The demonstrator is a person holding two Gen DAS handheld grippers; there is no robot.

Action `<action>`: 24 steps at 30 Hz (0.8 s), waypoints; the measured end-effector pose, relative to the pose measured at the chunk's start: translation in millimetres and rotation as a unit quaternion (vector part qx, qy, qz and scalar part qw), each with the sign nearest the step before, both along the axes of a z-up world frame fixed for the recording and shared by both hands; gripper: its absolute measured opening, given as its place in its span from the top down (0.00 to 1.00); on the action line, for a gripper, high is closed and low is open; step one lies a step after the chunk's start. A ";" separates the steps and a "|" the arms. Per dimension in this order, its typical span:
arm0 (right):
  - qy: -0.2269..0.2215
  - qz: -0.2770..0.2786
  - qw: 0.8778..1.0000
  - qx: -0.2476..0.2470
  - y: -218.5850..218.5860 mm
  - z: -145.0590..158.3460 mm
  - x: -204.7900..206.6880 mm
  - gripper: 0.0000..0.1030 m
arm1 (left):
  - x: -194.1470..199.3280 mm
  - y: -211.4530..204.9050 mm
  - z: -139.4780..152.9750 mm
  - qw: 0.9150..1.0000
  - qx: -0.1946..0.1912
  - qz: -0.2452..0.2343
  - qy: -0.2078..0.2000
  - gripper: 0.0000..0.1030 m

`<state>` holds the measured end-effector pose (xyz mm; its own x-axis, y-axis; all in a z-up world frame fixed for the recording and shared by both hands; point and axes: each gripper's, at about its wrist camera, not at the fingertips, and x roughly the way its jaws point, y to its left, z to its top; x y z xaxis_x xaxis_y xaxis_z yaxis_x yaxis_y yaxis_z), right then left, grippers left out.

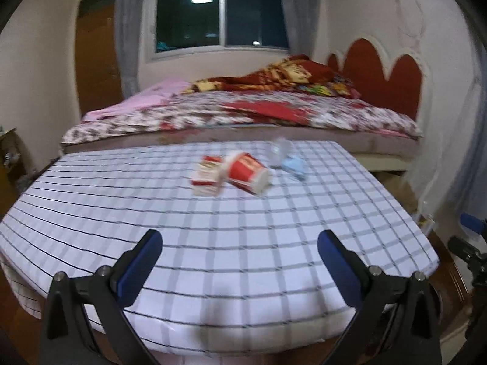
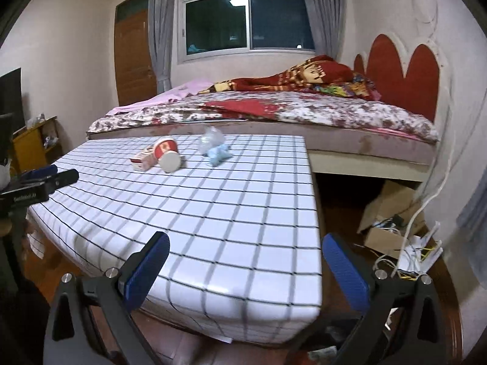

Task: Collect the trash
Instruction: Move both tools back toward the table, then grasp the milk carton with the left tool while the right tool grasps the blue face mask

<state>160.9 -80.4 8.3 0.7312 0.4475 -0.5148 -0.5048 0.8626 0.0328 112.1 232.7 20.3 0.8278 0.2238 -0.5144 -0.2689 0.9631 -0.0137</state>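
Centrally, above mid-frame in both views, four pieces of trash are grouped on the checked table [image 2: 231,200]: a red-and-white paper cup [image 2: 166,154] tipped on its side, a red-and-white carton [image 2: 143,158] touching it, a crumpled clear plastic bag [image 2: 210,140], and a pale blue wrapper [image 2: 218,154]. The left gripper [image 1: 239,243] and right gripper [image 2: 246,245] are seen spread wide, nothing held.
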 end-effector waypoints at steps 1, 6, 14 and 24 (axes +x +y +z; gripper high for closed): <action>0.007 0.005 1.000 -0.005 8.0 2.3 3.4 0.01 | 1.6 10.6 3.0 1.000 -0.003 0.010 -0.002 0.01; 0.035 0.021 0.999 -0.005 34.7 6.6 25.1 0.01 | 20.8 38.1 2.9 1.000 -0.011 0.026 0.008 0.01; 0.061 0.016 0.998 -0.013 80.6 -3.7 92.9 0.01 | 85.0 78.1 -21.3 0.997 -0.020 0.049 0.049 0.01; 0.102 0.032 0.992 -0.059 153.8 -41.9 197.5 0.11 | 172.2 96.5 -67.5 0.992 -0.014 0.040 0.123 0.03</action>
